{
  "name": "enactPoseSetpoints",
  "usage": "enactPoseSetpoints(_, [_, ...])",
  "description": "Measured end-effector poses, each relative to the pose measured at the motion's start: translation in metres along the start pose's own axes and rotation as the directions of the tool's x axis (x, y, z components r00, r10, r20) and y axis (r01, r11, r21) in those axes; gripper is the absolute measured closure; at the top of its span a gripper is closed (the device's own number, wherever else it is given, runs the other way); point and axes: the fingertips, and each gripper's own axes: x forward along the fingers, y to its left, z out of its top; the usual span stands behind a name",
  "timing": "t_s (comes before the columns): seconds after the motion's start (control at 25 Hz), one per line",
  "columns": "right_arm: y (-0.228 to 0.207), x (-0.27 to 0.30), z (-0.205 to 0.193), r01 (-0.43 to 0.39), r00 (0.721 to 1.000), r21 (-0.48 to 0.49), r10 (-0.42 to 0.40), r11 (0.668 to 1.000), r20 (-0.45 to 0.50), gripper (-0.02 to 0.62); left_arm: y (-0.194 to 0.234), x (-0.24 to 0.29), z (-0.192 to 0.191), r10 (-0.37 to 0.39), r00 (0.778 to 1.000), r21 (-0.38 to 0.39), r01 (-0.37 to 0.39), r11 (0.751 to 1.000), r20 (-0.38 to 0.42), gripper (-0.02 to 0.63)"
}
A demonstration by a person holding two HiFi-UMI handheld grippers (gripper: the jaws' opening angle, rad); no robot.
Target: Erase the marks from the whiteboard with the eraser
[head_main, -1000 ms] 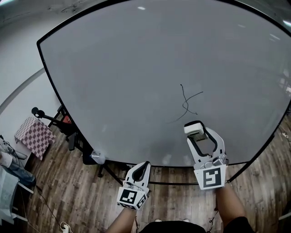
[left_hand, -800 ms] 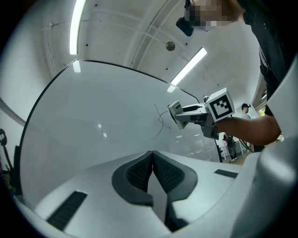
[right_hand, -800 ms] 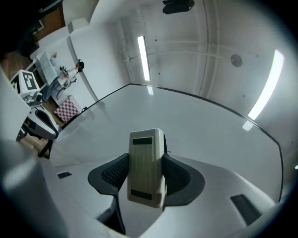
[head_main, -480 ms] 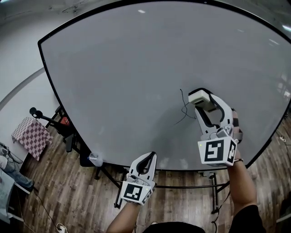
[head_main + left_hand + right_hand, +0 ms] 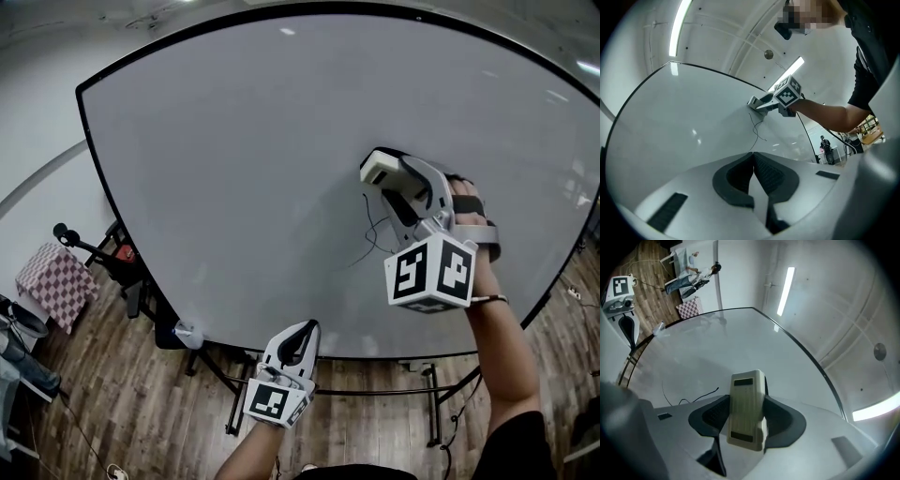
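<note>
The right gripper [image 5: 386, 174], clamped on the eraser [image 5: 747, 408], holds it at the whiteboard [image 5: 234, 141] just above the scribbled marks [image 5: 372, 225]. A flat, firm downward sweep should serve best. The left gripper [image 5: 298, 339] hangs low, closed and empty.

Whiteboard [image 5: 244, 169]: one; eraser [image 5: 378, 168]: one; scribble of black marks [image 5: 366, 214]: one. Grippers: two, a left gripper [image 5: 301, 330] and a right gripper [image 5: 388, 174]; checkered stool [image 5: 52, 281]: one.
</note>
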Motion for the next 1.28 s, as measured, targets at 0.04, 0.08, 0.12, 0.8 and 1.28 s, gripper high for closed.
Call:
enactPoseSetpoints(0.04, [0.001,0.002,0.000,-0.003,1.000,-0.019,0.003,1.000,-0.011,0.344,0.000,0.000,0.001,0.002,1.000,-0.001,-0.002,1.000,0.002,0.586])
enactPoseSetpoints(0.08, [0.002,0.003,0.000,-0.003,1.000,-0.034,0.003,0.999,-0.019,0.344,0.001,0.000,0.001,0.005,1.000,-0.003,-0.005,1.000,0.003,0.586])
enactPoseSetpoints(0.12, [0.002,0.003,0.000,-0.002,1.000,-0.045,0.001,0.999,-0.025,0.344,0.002,0.000,0.002,0.007,1.000,-0.003,-0.007,1.000,0.005,0.586])
enactPoseSetpoints(0.8, [0.065,0.006,-0.002,-0.097,0.993,-0.122,0.087,0.988,-0.080,0.348,0.014,0.005,-0.007,0.035,0.999,0.014,-0.034,0.999,-0.012,0.586])
enactPoseSetpoints(1.28, [0.113,-0.005,-0.018,-0.165,0.982,-0.140,0.149,0.976,-0.117,0.348,0.006,-0.001,-0.004,0.033,0.999,-0.006,-0.033,0.999,-0.026,0.586])
